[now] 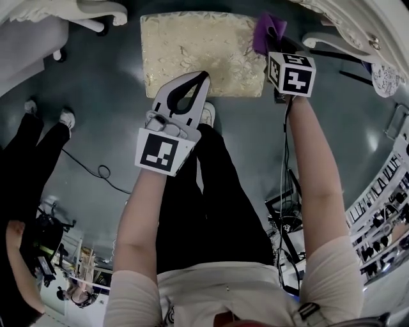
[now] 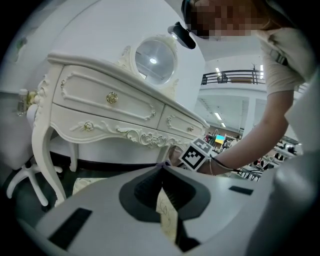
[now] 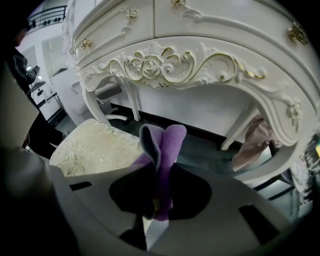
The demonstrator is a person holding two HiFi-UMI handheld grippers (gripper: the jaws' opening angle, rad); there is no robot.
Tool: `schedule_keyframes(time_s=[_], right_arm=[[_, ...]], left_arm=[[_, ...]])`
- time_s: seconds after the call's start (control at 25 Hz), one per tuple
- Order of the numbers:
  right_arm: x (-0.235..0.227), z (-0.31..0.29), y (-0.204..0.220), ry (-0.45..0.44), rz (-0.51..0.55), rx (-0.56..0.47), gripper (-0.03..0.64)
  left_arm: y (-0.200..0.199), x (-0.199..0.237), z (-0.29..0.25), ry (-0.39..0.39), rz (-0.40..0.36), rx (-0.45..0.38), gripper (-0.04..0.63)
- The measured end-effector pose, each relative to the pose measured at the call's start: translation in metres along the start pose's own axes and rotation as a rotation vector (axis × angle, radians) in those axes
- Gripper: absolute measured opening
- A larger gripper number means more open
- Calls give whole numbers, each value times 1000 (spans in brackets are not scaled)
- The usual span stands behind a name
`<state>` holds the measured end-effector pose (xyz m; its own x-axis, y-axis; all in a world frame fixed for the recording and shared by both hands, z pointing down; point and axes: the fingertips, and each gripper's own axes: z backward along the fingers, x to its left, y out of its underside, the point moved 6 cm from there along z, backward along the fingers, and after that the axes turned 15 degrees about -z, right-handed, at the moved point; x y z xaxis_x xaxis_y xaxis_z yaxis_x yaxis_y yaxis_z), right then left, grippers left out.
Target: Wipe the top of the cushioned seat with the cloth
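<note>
The cushioned seat is a cream, leaf-patterned square pad at the top middle of the head view; in the right gripper view the seat lies low on the left. A purple cloth is pinched in my right gripper, which hovers at the seat's right edge; the cloth sticks up folded between the jaws. My left gripper is shut and holds nothing, its tips over the seat's near edge. Through its jaws a sliver of the seat shows.
A white carved dressing table with gilt knobs stands behind the seat, its legs close by. A white chair base is at the far left. A black cable trails on the dark floor. A bystander stands left.
</note>
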<state>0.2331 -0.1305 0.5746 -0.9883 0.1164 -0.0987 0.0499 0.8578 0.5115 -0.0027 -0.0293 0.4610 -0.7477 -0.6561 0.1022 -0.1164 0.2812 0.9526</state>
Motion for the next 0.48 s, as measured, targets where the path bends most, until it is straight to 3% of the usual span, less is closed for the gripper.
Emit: schedule_keyframes(time_s=[0.12, 0.32, 0.48], right_arm=[[7, 7, -7, 6, 4, 7, 77], [68, 32, -32, -158, -8, -80, 77], [134, 36, -23, -255, 21, -62, 77]], left_arm=[[-6, 3, 11, -12, 4, 4, 14], [-20, 19, 38, -59, -12, -16, 14], [-26, 37, 67, -91, -7, -52, 14]])
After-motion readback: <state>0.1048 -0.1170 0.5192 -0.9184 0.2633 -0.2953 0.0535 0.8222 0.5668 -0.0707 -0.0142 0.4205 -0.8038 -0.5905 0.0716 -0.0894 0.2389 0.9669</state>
